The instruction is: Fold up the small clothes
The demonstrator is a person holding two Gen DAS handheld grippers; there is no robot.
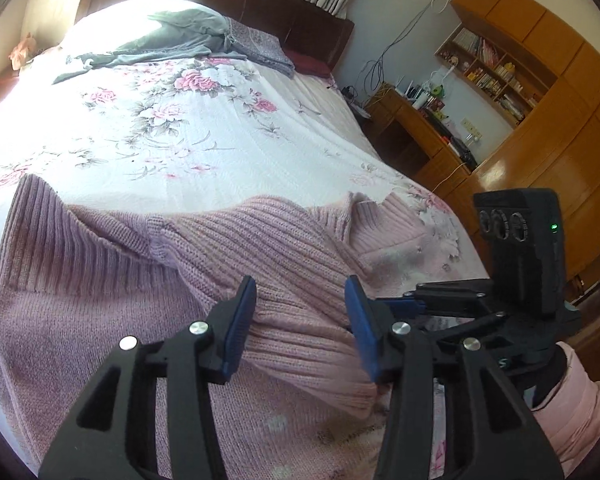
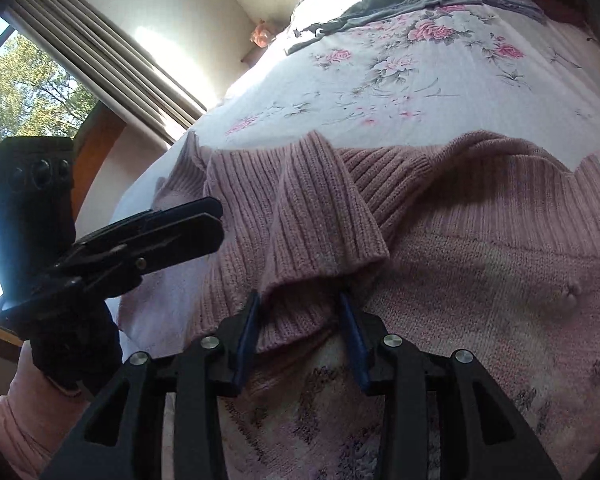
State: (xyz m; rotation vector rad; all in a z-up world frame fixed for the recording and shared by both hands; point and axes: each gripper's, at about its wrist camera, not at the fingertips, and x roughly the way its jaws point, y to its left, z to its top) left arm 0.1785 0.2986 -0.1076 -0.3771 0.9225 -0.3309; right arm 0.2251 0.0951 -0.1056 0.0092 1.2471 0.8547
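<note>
A pink knit sweater [image 1: 100, 300] lies spread on the floral bed sheet [image 1: 180, 132]. My left gripper [image 1: 300, 282] is open just above it, and a ribbed sleeve [image 1: 300, 344] runs between the two blue pads without being pinched. In the right wrist view the sweater [image 2: 480, 240] fills the lower half, with a ribbed sleeve cuff [image 2: 320, 220] folded over its body. My right gripper [image 2: 299, 298] is open, its pads on either side of the cuff's end. Each gripper shows in the other's view: the right gripper [image 1: 412, 300] and the left gripper [image 2: 216, 216].
A grey garment [image 1: 172, 36] and a purple pillow [image 1: 256, 44] lie near the dark headboard. Wooden desk and bookshelves [image 1: 480, 80] stand right of the bed. A window [image 2: 20, 80] with curtains is on the left. A person's pink sleeve [image 1: 580, 400] holds the right gripper.
</note>
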